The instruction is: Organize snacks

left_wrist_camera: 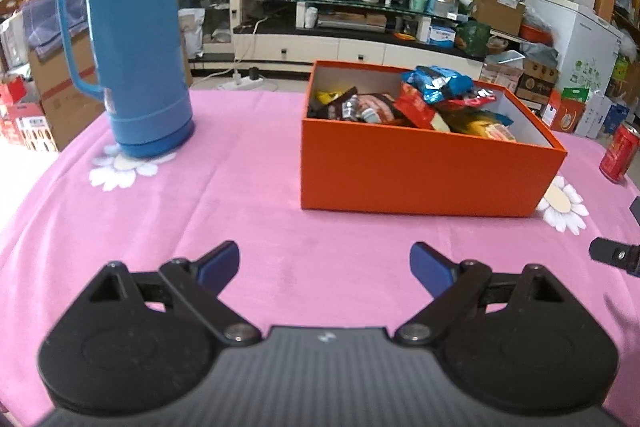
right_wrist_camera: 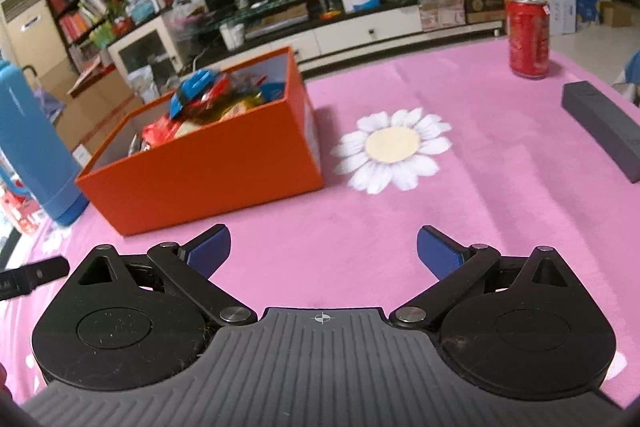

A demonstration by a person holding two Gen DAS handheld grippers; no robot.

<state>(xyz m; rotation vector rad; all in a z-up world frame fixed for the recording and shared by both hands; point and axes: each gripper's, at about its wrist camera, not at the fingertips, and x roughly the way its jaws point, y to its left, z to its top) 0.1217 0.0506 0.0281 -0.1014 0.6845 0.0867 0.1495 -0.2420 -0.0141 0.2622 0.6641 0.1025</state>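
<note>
The left gripper [left_wrist_camera: 324,267] and the right gripper [right_wrist_camera: 324,251] both hover over the pink cloth [left_wrist_camera: 240,211], fingers spread wide and holding nothing, with only bare cloth between their tips. Ahead of the left fingers and slightly right stands the orange box [left_wrist_camera: 420,171], open and heaped with snacks [left_wrist_camera: 436,95]; from the right gripper it lies ahead to the left. Farther off, a blue thermos [left_wrist_camera: 140,39] stands ahead-left of the left fingers, while a red can [right_wrist_camera: 527,37] and a dark bar [right_wrist_camera: 604,127] lie ahead-right of the right fingers.
</note>
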